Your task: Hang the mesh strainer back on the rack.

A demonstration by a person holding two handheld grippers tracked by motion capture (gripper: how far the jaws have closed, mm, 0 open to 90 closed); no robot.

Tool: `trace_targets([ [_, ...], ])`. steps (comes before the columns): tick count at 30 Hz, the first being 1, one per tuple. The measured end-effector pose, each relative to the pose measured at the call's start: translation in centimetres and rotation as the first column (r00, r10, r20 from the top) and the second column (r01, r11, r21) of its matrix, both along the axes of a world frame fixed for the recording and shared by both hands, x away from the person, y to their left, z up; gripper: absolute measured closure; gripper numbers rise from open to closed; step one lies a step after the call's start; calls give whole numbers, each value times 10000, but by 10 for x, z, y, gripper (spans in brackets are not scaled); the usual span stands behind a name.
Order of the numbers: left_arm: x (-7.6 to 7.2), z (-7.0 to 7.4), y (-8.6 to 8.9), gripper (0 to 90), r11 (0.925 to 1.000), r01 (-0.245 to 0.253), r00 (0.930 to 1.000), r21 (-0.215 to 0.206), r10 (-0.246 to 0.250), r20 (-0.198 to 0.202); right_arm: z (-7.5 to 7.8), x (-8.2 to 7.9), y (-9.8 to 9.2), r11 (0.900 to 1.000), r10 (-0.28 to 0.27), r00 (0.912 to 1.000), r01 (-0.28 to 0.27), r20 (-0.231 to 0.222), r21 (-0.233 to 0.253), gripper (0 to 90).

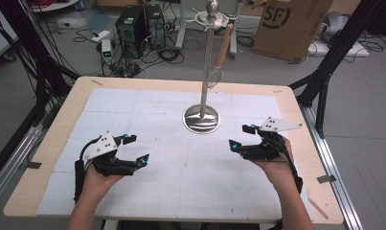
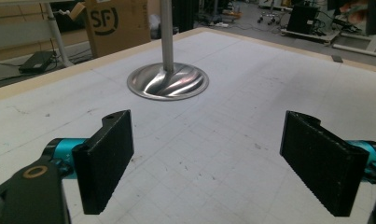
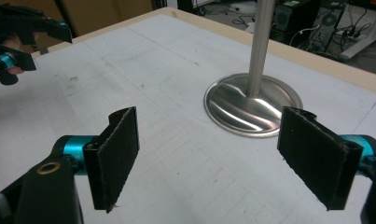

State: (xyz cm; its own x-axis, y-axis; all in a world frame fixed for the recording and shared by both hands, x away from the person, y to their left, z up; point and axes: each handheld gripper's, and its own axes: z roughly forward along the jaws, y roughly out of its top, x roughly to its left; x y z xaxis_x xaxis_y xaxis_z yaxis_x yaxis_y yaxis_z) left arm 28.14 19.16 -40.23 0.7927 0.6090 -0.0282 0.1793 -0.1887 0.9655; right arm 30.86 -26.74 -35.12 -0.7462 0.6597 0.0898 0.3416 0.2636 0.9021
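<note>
The left gripper [image 1: 133, 149] is hovering over the table [image 1: 51, 139] with its jaws wide apart, holding nothing. The metal stand [image 1: 202, 118] is standing between the grippers, farther back, with a wooden-handled utensil [image 1: 220, 52] hanging from its top. The right gripper [image 1: 242, 137] is also gaping and empty. This looks like the approach; next, one gripper likely needs raising toward the utensil. The high view is showing the utensil; the gripper views are showing the stand's base [image 2: 168, 81] and lower pole.

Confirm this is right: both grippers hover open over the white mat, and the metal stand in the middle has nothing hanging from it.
One thing is off. The metal stand has a wooden-handled tool hanging from its top, as the high view shows. The left gripper and right gripper are indeed open over the white mat.
</note>
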Motion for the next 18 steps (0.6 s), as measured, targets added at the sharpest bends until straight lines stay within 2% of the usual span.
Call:
trace_targets([
  [7, 0, 1, -1, 179, 10000, 39, 10000, 4, -39, 19, -15, -2, 1, 9999, 17, 9998, -20, -188, -161, 199],
  [18, 0, 1, 0, 179, 10000, 66, 10000, -31, -66, 23, -23, -4, 4, 9998, -52, 9993, 45, -364, -201, 199],
])
